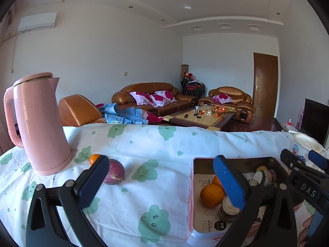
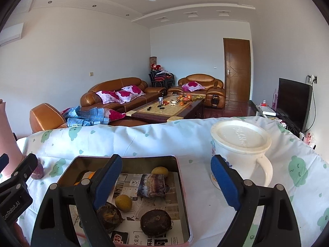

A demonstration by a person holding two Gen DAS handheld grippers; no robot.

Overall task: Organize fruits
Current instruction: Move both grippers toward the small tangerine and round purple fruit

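Observation:
A metal tin (image 1: 234,161) lined with printed paper sits on the clothed table; it also shows in the right wrist view (image 2: 127,160). It holds an orange (image 1: 211,194), small yellow fruits (image 2: 123,202), dark round fruits (image 2: 155,222) and a sugarcane piece (image 2: 152,185). On the cloth left of the tin lie a purple passion fruit (image 1: 115,171) and a small orange (image 1: 94,158). My left gripper (image 1: 162,180) is open and empty, between the passion fruit and the tin. My right gripper (image 2: 166,179) is open and empty above the tin's right side.
A tall pink kettle (image 1: 39,123) stands at the left, close behind the loose fruits. A white lidded mug (image 2: 240,144) stands right of the tin. The table's far edge (image 1: 164,126) drops to a living room with sofas and a coffee table.

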